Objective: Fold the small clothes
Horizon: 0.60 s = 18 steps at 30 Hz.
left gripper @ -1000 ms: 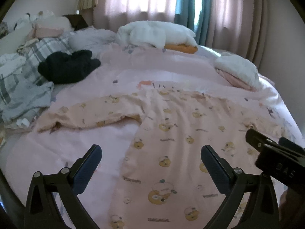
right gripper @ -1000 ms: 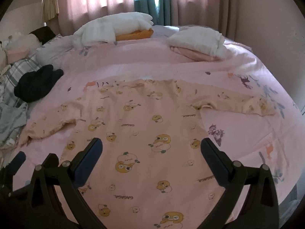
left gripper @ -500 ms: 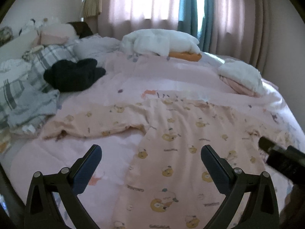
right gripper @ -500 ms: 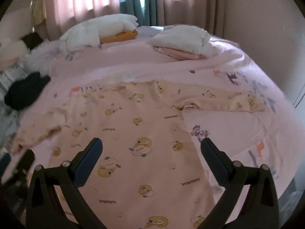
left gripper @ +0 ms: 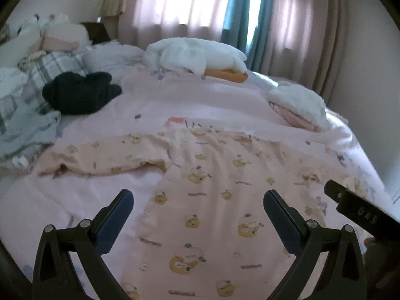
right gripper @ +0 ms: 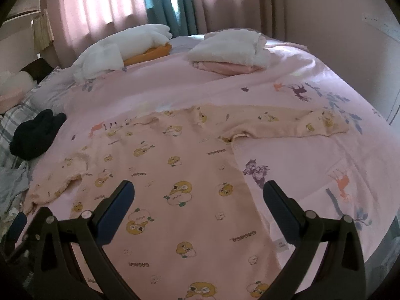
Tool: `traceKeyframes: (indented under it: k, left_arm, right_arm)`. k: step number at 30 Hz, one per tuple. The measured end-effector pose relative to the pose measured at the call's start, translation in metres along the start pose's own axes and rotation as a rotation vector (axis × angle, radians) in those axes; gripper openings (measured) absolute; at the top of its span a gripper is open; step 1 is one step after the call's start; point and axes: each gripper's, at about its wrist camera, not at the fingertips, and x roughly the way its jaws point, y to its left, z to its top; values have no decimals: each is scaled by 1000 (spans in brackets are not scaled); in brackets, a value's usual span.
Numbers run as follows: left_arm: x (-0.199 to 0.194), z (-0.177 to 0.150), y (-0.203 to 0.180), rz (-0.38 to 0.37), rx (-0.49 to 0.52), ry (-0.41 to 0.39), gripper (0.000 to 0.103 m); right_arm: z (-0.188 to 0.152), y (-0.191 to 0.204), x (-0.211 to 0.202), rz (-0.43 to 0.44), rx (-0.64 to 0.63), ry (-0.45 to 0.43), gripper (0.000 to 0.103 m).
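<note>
A small peach long-sleeved garment (left gripper: 212,190) printed with yellow cartoon faces lies spread flat on the pink bed cover (left gripper: 195,100), both sleeves stretched out sideways. It also shows in the right wrist view (right gripper: 175,175). My left gripper (left gripper: 198,210) is open and empty, held above the garment's lower left part. My right gripper (right gripper: 198,203) is open and empty above the garment's lower right part, and its black body (left gripper: 360,212) shows at the right edge of the left wrist view.
A folded white and pink stack (right gripper: 232,52) sits at the far right of the bed. A white and orange pile (right gripper: 125,50) lies near the curtains. A black garment (left gripper: 80,92) and plaid and grey cloth (left gripper: 22,115) lie at the left.
Both grippers have drawn back and risen a little over the garment, with the right view swinging rightward. Both stay open. The garment has not moved.
</note>
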Motion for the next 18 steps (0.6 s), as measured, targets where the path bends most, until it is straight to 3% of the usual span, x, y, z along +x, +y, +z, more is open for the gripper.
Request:
traceKeyframes:
  k: [4,9,14,18]
  left_arm:
    - [0,-1,0,16,8,-3,103]
    - [1,-1,0,31,3,-6,103]
    - [0,0,1,40,5,-12,103]
    - [2,-1,-1,42,20,-8,103]
  right_arm:
    - [2,-5,-2,54,53,-12,103]
    - [0,-1,6,-29,32,13,103]
    - [-1,-5,5,-19,24,-18,103]
    - [-2,-4,12,-28,-7,22,103]
